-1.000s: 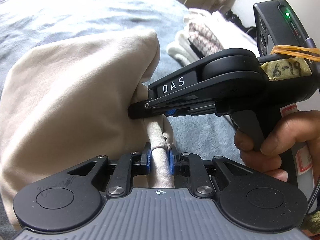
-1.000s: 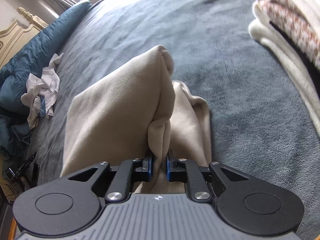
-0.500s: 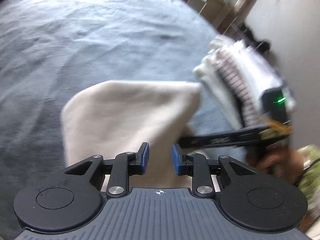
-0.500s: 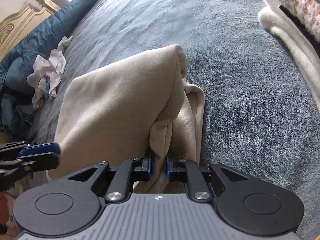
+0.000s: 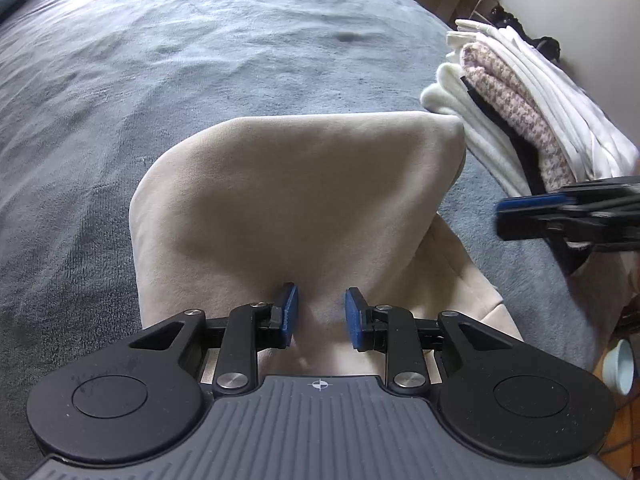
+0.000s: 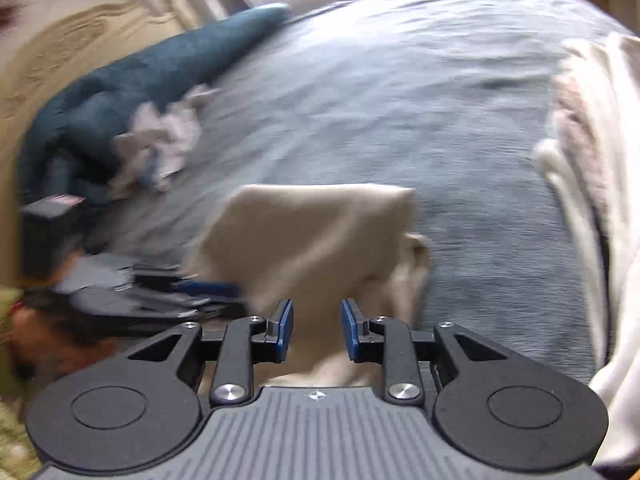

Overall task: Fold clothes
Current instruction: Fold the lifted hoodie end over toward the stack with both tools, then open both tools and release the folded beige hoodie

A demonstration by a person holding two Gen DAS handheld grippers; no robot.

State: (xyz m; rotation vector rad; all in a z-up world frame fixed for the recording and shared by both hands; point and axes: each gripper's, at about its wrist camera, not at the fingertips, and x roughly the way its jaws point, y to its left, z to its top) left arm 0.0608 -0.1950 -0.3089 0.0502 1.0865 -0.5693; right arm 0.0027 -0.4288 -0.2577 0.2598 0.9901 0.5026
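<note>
On the bed (image 5: 200, 60), the beige garment (image 5: 304, 200) lies folded near the front edge, just beside a stack (image 5: 520, 104) of folded clothes to its right. The left gripper (image 5: 318, 316) hangs over the garment's near end, jaws a little apart and gripping nothing. The right gripper (image 6: 316, 330) has just let its jaws open; they too stand slightly apart, over the cloth with nothing pinched. A blue quilt (image 6: 120, 100) bunches at the bed's far left.
</note>
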